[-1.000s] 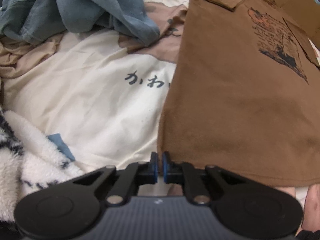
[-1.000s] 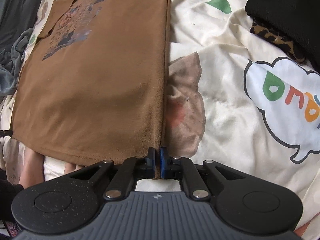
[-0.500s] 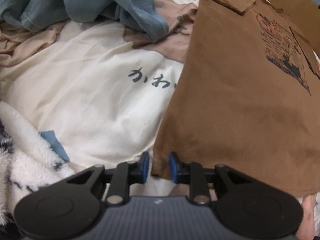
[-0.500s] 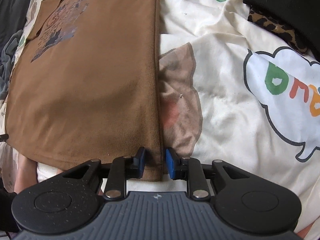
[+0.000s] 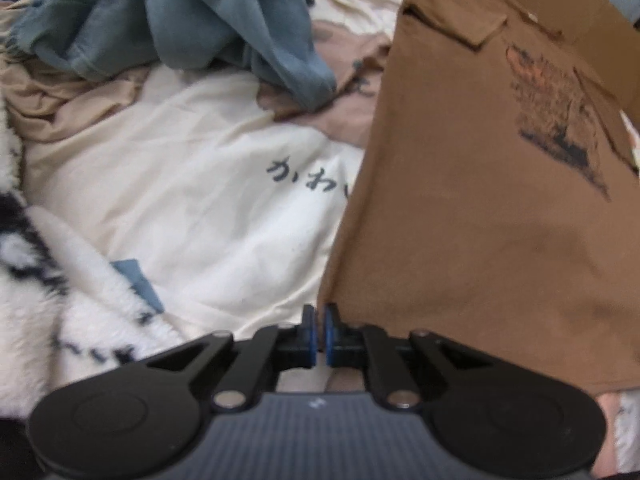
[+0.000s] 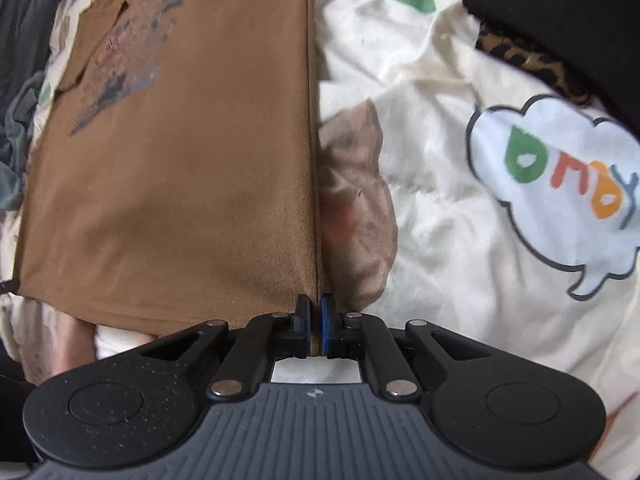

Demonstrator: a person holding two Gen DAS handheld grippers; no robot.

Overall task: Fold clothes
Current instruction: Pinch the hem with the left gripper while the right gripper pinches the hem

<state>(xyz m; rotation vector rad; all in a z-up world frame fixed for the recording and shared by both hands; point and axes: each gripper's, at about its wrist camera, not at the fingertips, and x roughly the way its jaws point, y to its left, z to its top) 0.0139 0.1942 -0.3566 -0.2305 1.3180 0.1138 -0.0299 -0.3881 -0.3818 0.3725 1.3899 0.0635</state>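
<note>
Left tool [image 5: 319, 334] and right tool [image 6: 314, 326] each clamp one near hem corner of the brown T-shirt [image 6: 192, 184]. The shirt lies print-up on the cream bedsheet [image 6: 432, 184]. Beyond: blue garments [image 5: 192, 20].

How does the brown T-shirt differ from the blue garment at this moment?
The brown T-shirt lies spread flat with sleeves folded in; the blue garment sits crumpled in a heap. The T-shirt carries a printed graphic; the blue one looks plain. Both claws, left and right, pinch the T-shirt's hem corners; nothing holds the blue one.
</note>
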